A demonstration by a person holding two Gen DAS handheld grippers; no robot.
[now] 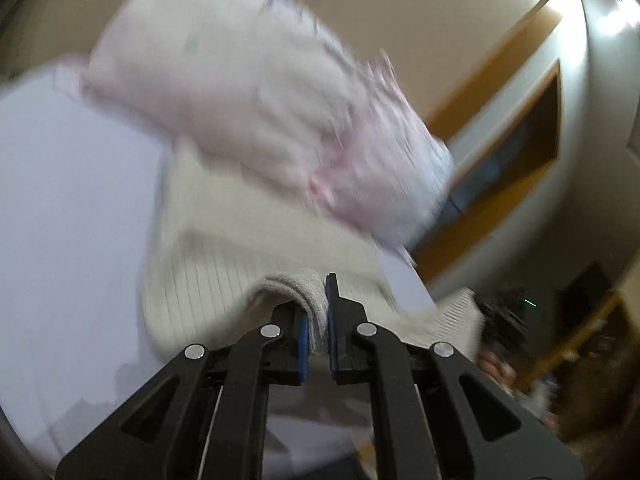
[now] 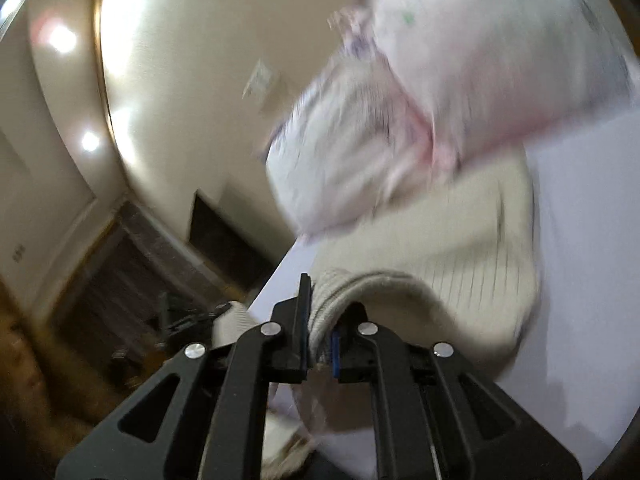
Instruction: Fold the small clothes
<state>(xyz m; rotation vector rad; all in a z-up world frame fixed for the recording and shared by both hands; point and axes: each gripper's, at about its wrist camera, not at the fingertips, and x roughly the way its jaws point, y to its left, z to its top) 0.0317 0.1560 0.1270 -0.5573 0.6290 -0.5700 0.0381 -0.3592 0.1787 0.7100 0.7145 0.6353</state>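
Observation:
A cream ribbed knit garment (image 1: 248,264) lies on a white surface (image 1: 72,200) and is lifted at its near edge. My left gripper (image 1: 318,320) is shut on a thick fold of that edge. In the right wrist view the same cream garment (image 2: 460,248) is lifted at its near edge too, and my right gripper (image 2: 320,328) is shut on a bunched fold of it. Both views are blurred by motion.
A pile of pale pink and white clothes (image 1: 248,92) lies just beyond the cream garment; it also shows in the right wrist view (image 2: 420,112). Beige walls (image 2: 192,80), a wooden door frame (image 1: 492,80) and dark floor clutter (image 2: 132,280) surround the white surface.

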